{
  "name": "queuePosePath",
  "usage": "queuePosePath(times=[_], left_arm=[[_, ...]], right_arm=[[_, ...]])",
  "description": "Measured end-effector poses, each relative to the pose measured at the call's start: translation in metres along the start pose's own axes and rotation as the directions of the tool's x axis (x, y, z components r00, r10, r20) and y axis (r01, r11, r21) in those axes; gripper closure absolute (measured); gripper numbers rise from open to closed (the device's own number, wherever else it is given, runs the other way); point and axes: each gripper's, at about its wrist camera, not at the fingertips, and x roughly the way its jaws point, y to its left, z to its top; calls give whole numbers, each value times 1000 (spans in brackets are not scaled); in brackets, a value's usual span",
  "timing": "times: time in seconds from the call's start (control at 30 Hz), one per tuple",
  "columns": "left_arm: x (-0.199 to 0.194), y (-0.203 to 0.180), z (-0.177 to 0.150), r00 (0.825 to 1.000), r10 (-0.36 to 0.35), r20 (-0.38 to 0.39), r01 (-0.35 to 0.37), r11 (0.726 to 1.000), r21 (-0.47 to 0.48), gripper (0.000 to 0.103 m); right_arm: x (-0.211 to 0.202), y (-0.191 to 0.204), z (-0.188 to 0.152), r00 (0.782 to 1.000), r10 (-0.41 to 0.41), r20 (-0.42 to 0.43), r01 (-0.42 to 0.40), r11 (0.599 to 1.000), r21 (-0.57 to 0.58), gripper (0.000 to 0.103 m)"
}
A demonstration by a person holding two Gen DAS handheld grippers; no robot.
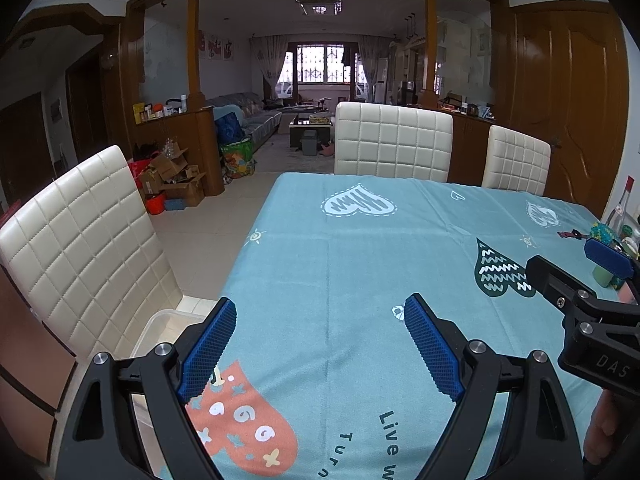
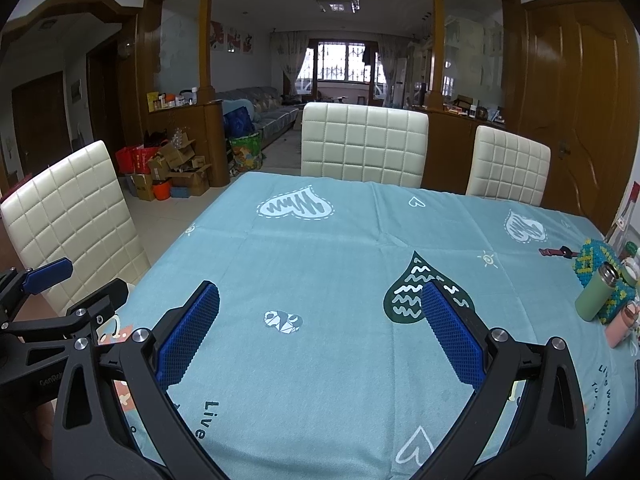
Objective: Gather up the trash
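overhead, both grippers' fingers (image 1: 216, 344) spread above the blue tablecloth (image 1: 340, 248).

Left claw (image 1: 320, 344) wide open — over tablecloth (image 1: 340, 248).

Soft, even daylight enters from the barred window (image 1: 320, 65) at twelve o'clock, which glares white. The ceiling lamp (image 1: 319, 5) looks unlit. The tablecloth (image 1: 360, 248) is evenly lit, with faint shadows. Focus is sharp; fisheye bending and black vignetting fill the corners.
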Motion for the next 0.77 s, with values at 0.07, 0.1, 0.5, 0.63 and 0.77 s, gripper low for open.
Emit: queuePosePath(times=[0.07, 0.1, 0.5, 0.63, 0.77], left_arm=[[-1, -2, 0, 1000, -14, 4, 14, 1000, 14, 19], [-2, -2, 0, 1000, -16, 9, 16, 1000, 15, 19], [-3, -5, -1, 1000, 6, 28, -7, 999, 38, 19], [0, -5, -1, 1000, 3, 8, -3, 999, 35, 19], [0, -3, -2, 1000, 7, 7, -8, 999, 34, 19]], right_arm=[[0, 0, 0, 1000, 4, -1, -4, 1000, 6, 3], [1, 0, 0, 1000, 4, -2, -4, 1000, 7, 3], [2, 0, 1, 1000, 3, -4, -3, 1000, 7, 3], [2, 0, 1, 1000, 5, -4, -5, 1000, 9, 3], [2, -1, 1, 1000, 6, -5, -6, 1000, 8, 3]])
